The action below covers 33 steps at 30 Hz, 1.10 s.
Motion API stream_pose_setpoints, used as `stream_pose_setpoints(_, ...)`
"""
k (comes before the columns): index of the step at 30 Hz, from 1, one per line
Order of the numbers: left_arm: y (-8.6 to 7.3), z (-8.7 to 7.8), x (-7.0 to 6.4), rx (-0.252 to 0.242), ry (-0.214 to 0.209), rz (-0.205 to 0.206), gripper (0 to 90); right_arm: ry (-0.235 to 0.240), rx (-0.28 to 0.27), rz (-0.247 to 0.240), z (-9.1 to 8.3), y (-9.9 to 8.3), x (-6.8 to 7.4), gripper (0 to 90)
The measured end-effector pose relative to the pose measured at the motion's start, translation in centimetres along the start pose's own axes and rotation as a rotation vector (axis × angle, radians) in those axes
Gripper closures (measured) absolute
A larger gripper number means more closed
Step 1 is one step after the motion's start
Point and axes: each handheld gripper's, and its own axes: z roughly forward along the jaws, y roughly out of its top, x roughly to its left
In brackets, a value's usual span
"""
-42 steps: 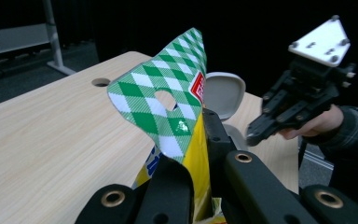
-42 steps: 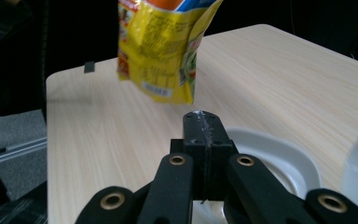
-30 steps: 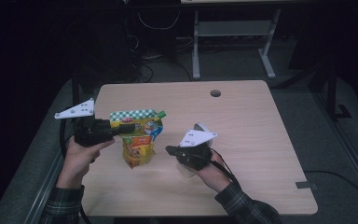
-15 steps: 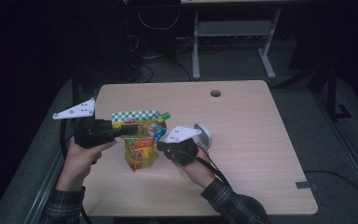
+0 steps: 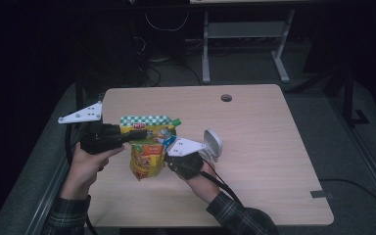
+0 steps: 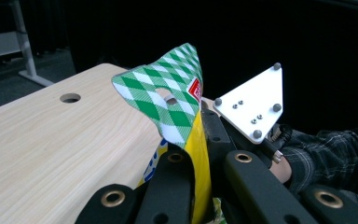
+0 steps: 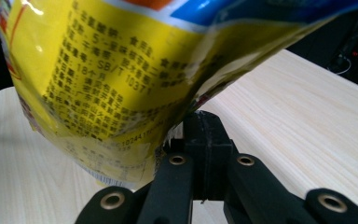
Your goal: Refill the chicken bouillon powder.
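Held clear of the pale wooden table (image 5: 254, 127), a yellow foil snack bag with green-checked header (image 5: 149, 147) hangs pinched in the left gripper (image 6: 200, 163), while the right gripper (image 7: 205, 135), jaws closed together, nips its side edge, apparently to steady it.

snack bag (image 7: 121, 84) hides most of the right claw's grip.

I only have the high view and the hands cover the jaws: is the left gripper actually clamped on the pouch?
Observer: Yes. In the left gripper view, the left gripper has its jaws shut on the pouch, on the yellow edge just under the green checked top.
Operator: And the right one?
Observer: The right gripper has its jaws closed at the pouch's lower edge. The film creases toward them, so it looks pinched.
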Motion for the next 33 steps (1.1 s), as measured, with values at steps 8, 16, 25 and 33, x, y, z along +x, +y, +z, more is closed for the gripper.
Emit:
stream_pose_setpoints(8, 2.2, 0.5, 0.9, 0.090, -0.035, 0.003, 90.0, -0.035, -0.046, 0.037, 0.1, 0.0, 0.8, 89.9)
stream_pose_setpoints(16, 3.9, 1.3, 1.3, 0.182, -0.067, 0.034, 90.0, -0.065, -0.078, 0.049, 0.7, 0.1, 1.6, 89.9)
stream_pose_setpoints(25, 4.6, 1.9, 1.4, 0.206, -0.081, 0.018, 90.0, -0.079, -0.101, 0.019, 1.4, 0.1, 2.5, 89.9)
stream_pose_setpoints(33, 5.3, 1.4, 0.1, 0.208, -0.083, 0.041, 90.0, -0.102, -0.133, 0.022, 1.2, 0.7, 2.5, 89.9)
